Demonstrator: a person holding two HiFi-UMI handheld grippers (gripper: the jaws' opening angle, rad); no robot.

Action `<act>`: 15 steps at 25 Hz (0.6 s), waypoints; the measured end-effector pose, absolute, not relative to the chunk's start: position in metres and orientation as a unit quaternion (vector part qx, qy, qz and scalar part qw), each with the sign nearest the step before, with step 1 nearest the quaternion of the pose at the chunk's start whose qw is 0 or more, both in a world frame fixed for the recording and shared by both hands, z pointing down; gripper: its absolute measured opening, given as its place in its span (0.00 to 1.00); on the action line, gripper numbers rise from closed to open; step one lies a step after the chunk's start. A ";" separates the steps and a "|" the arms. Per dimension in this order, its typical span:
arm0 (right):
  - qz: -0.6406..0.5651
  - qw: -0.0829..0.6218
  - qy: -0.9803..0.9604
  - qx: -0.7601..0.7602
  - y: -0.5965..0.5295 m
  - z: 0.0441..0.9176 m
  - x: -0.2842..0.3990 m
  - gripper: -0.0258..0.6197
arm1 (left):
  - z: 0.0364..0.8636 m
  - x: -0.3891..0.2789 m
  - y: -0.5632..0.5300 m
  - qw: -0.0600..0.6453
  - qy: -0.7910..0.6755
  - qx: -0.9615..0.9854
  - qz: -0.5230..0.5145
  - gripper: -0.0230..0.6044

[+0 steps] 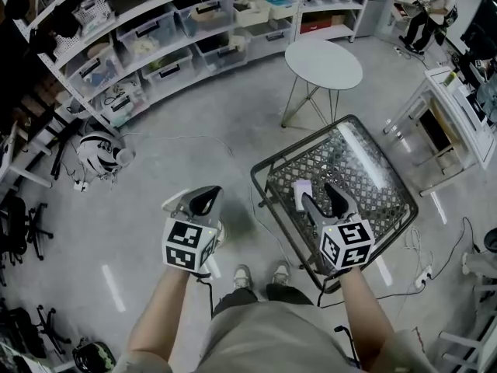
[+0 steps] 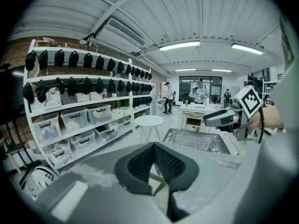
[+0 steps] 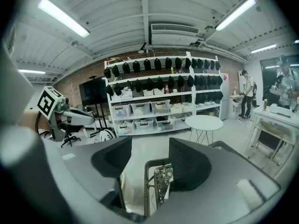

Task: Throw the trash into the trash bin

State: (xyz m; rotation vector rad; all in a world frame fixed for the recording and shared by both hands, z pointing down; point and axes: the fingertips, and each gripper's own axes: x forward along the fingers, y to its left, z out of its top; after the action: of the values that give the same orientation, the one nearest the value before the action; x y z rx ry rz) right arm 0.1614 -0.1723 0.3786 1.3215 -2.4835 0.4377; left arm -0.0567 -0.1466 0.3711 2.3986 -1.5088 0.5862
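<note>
Head view: a grey concrete floor (image 1: 194, 130) in an open workroom. Shelving (image 1: 155, 37) loaded with clear storage boxes runs along the upper left. A round white table (image 1: 323, 63) stands beyond the trash bin (image 1: 373, 173), and a white desk (image 1: 458, 107) stands at the right edge. The trash bin is a black wire-mesh basket on the floor, just in front of the person's shoes (image 1: 242, 277).

The right hand-held gripper (image 1: 318, 193) hangs over the near left part of the bin with its jaws spread. A pale piece of trash (image 1: 301, 193) lies just beside its left jaw, inside the bin's rim. Whether the trash touches the jaw cannot be told. The left hand-held gripper (image 1: 206, 196) is over bare floor to the left of the bin, well apart from it, with its jaws pressed together on nothing.

Left gripper view only: a white ribbed ceiling with strip lights (image 2: 180, 45), rows of dark items hung along the upper shelves, and people standing at the far end of the room.

Right gripper view only: a brick wall and a dark screen (image 3: 93, 91) beside the shelving.

Head view only: a striped white helmet-like object (image 1: 97, 154) on the floor by the shelving, and cables trailing right of the bin.

Open floor lies between the bin and the shelving. The desk and the round table close in the bin's right and far sides.
</note>
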 end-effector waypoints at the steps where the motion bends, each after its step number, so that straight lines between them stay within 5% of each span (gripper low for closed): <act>1: 0.155 0.152 -0.860 0.462 -0.176 0.385 0.164 0.44 | 0.373 -0.053 -0.150 0.124 -0.514 0.824 0.202 0.04; 15: 0.243 0.230 -0.810 0.482 -0.231 0.516 0.185 0.47 | 0.457 0.001 -0.199 0.179 -0.456 0.835 0.252 0.04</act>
State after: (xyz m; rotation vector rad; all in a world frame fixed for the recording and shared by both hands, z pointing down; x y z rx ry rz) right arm 0.1852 -0.2305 0.5161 1.3269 -2.2271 0.6693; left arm 0.0006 -0.1990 0.4573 2.3611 -1.2883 0.7112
